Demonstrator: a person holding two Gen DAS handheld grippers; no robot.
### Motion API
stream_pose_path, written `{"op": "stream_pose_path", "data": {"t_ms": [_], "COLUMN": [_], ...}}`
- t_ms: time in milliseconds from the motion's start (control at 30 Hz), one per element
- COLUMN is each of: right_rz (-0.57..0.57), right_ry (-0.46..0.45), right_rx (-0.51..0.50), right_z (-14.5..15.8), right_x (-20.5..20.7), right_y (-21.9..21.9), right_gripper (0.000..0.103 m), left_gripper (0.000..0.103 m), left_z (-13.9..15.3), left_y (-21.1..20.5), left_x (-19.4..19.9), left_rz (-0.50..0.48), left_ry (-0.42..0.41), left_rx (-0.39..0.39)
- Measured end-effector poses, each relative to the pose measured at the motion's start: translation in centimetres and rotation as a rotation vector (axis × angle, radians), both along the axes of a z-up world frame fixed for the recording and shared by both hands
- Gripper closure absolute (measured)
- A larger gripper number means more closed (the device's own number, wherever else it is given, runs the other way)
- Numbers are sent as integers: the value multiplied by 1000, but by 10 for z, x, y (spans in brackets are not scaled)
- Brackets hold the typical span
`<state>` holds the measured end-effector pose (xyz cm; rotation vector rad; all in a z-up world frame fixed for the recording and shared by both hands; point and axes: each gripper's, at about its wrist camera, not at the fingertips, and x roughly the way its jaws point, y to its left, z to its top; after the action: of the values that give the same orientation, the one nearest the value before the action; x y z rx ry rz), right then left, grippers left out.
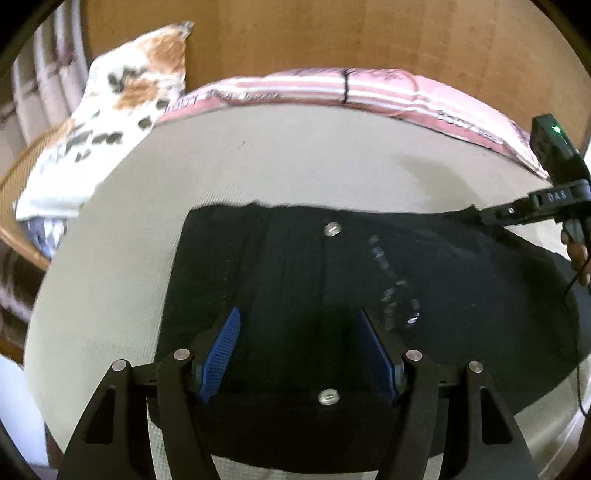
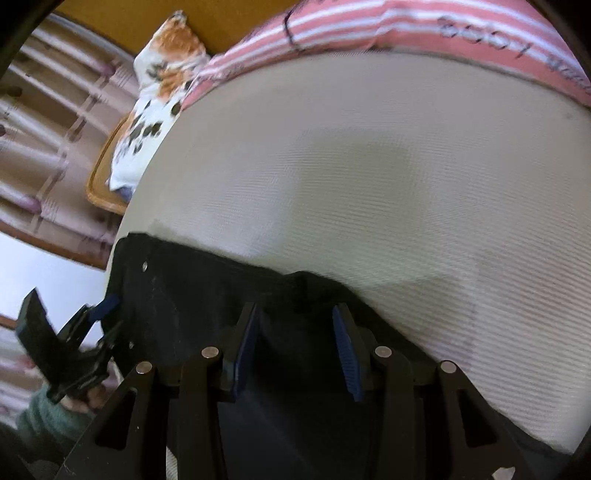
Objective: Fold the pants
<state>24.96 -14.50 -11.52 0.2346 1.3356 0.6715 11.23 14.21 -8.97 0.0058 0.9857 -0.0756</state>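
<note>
A pair of black pants (image 1: 332, 280) lies spread on a bed covered with a pale grey ribbed sheet (image 1: 277, 158). The pants sit toward the near side of the bed, with the waistband edge running across the middle of the left wrist view. A silver button (image 1: 331, 229) shows near that edge.

The left claw (image 1: 300, 354) hangs over the pants, pointing steeply down. Its two blue pads (image 1: 221, 354) stand well apart with dark cloth seen between them, but it is not clear whether they press on the cloth or only hover above it.

The right claw (image 2: 297, 349) is also angled down over the black pants (image 2: 207, 295), at their edge where the cloth meets the sheet. Its blue pads (image 2: 347, 354) are partly apart, and whether they pinch the fabric cannot be told. From the left wrist view, the right claw (image 1: 491, 216) appears at the far right corner of the pants, touching the cloth edge.

At the head of the bed lies a pink striped pillow (image 1: 369, 86), and beside it a white pillow with orange and dark flowers (image 1: 110, 110). A wooden headboard (image 1: 332, 33) stands behind them.
</note>
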Motion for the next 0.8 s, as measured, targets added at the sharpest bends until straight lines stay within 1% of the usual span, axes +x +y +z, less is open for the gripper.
{"op": "stream_pose_path", "data": {"t_ms": [33, 67, 100, 133, 233, 333, 433, 500, 533, 567, 633, 667, 733, 800], "right_rz": [12, 14, 6, -15, -45, -55, -59, -59, -67, -81, -115, -127, -137, -153], "right_ry": [-10, -21, -20, -29, -81, -110, -140, -159, -169, -183, -227, -254, -293, -303], "right_rx": [-9, -16, -2, 13, -21, -65, -84, -109, -133, -147, -151, -142, -153, -161], "right_z": [-1, -2, -2, 1, 3, -6, -4, -1, 4, 10, 25, 36, 50, 57], "right_x": [0, 1, 2, 2, 7, 7, 5, 2, 0, -3, -11, -18, -30, -43], "right_y": [3, 6, 5, 0, 2, 7, 10, 12, 13, 11, 5, 2, -4, -13], "right_gripper": [75, 93, 94, 96, 98, 98, 96, 87, 76, 68, 68, 68, 68, 68], "left_gripper": [37, 37, 37, 37, 37, 38, 38, 38, 38, 38, 38, 38, 33, 33], "left_z": [-3, -7, -8, -9, -13, -16, -18, -16, -13, -7, 6, 14, 28, 37], "left_y": [4, 7, 6, 6, 8, 6, 6, 7, 8, 9, 10, 10, 10, 9], "left_x": [0, 1, -2, -1, -1, -3, -3, -2, -1, -1, -2, -2, 0, 9], "left_rz": [7, 8, 7, 3, 1, -17, -28, -19, -10, 2, 14, 16, 17, 11], "left_ry": [12, 21, 24, 22, 24, 13, 5, 12, 13, 8, -25, -47, -96, -125], "left_rx": [-14, -20, -21, -21, -15, 15, 27, 15, 6, -13, -50, -55, -53, -44]}}
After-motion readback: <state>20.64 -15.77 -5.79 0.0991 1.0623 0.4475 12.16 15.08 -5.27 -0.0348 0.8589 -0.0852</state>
